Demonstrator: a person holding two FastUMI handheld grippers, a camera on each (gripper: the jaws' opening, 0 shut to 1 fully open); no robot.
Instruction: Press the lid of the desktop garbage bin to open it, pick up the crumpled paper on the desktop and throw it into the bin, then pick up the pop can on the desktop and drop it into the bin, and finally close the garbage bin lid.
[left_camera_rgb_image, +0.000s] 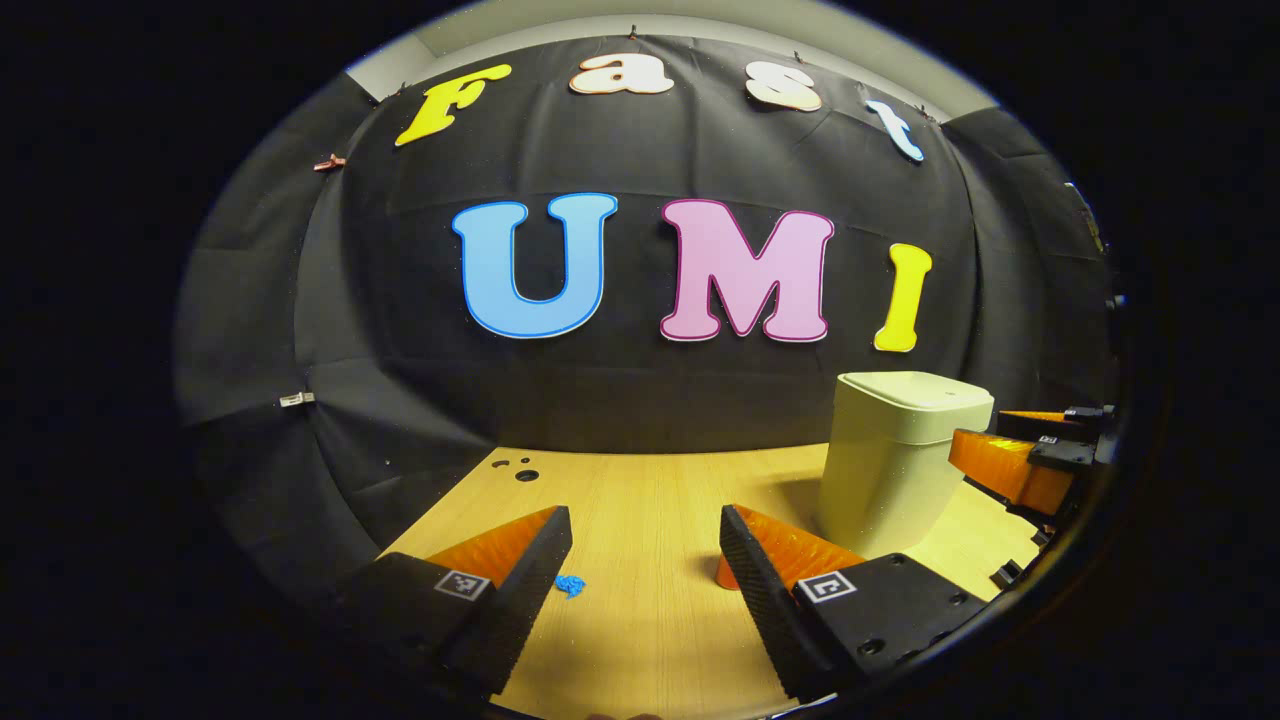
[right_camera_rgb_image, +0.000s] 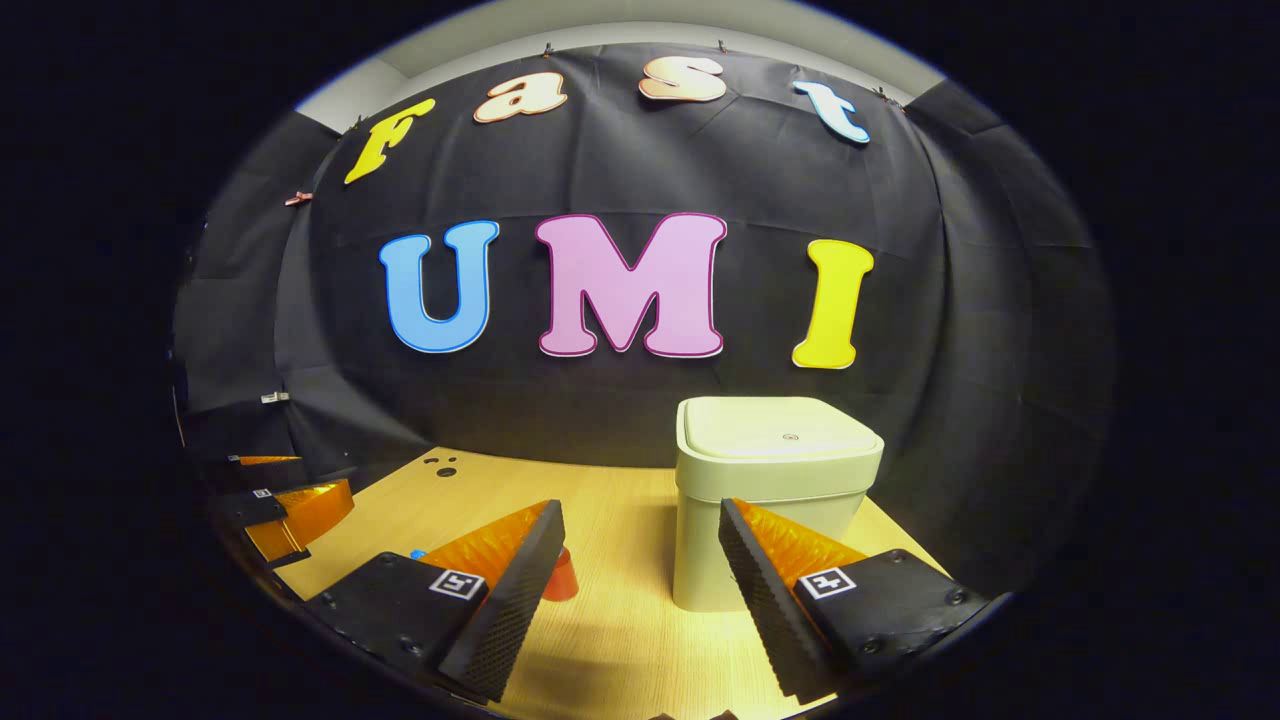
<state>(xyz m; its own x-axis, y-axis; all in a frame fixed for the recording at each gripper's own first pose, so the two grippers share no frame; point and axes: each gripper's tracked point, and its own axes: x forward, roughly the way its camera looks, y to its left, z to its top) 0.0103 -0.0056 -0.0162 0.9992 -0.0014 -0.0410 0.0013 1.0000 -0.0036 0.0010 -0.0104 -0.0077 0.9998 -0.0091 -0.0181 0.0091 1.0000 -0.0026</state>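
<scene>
step in hand: since the lid (right_camera_rgb_image: 780, 430) of the garbage bin (right_camera_rgb_image: 770, 530) lies flat and shut, we judge that pressing it open comes first.
how to press: we would bring the right hand-held gripper (right_camera_rgb_image: 640, 570) up over the top and push straight down near the small mark at the lid's middle, with one fingertip or with the fingers drawn together, so nothing catches the rim; a sideways push could slide the light bin across the desk (right_camera_rgb_image: 620, 640).
right hand-held gripper: its fingers stand wide apart with nothing between them, low over the desk and just in front of the bin's near wall.
left hand-held gripper: in the left gripper view its fingers (left_camera_rgb_image: 645, 560) are also spread apart and empty; we would keep it off to the side, out of the press.
where the bin is: upright on the wooden desk toward the back, near the black cloth wall, right of centre in both views.
how the bin looks: pale cream, boxy with rounded corners, slightly narrower at the base, the lid overhanging the body as a smooth shallow cap.
other things: a small blue scrap (left_camera_rgb_image: 570, 585) lies on the desk by the left fingers, and a red-orange object (right_camera_rgb_image: 560, 578) peeks out behind a finger; we cannot tell what either is.
</scene>
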